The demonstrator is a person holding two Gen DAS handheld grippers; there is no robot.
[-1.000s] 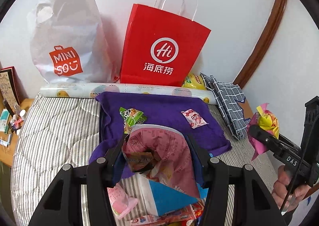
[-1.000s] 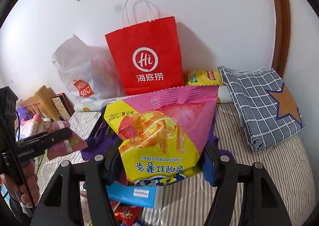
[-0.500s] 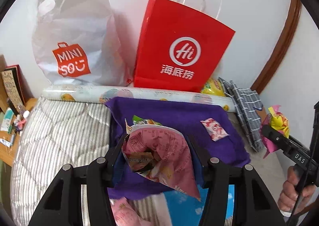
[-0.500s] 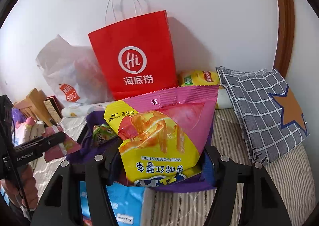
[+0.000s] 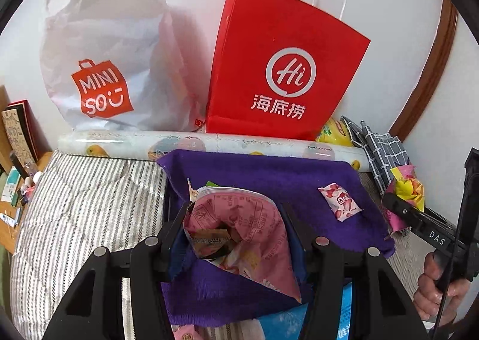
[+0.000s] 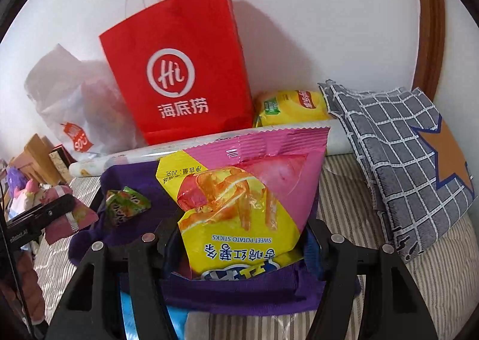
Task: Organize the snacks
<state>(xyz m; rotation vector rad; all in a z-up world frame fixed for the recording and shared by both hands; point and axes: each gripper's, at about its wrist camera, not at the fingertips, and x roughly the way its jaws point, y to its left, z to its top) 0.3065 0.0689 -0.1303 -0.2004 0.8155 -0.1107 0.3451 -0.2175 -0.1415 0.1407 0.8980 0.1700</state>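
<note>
My left gripper [image 5: 236,214] is shut on a pink snack packet [image 5: 251,226], held over the purple cloth [image 5: 269,172] on the bed. A small pink candy wrapper [image 5: 339,201] lies on that cloth to the right. My right gripper [image 6: 239,238] is shut on a pink-and-yellow sweet potato sticks bag [image 6: 239,199], also above the purple cloth [image 6: 131,175]. A green snack packet [image 6: 125,203] lies on the cloth to its left. Each gripper shows at the edge of the other's view, the left gripper [image 6: 51,211] with its pink packet and the right gripper [image 5: 419,217] with its bag.
A red paper bag [image 5: 284,70] and a white plastic bag [image 5: 104,49] lean on the wall behind a patterned roll [image 5: 209,145]. A yellow chips bag [image 6: 290,106] and a grey checked cloth [image 6: 398,142] lie at right. A blue packet [image 5: 344,310] sits under my fingers.
Both grippers moved forward and lower toward the wall with their packets; the bags and purple cloth look larger. The snacks near the front edge have mostly slipped out of view.
</note>
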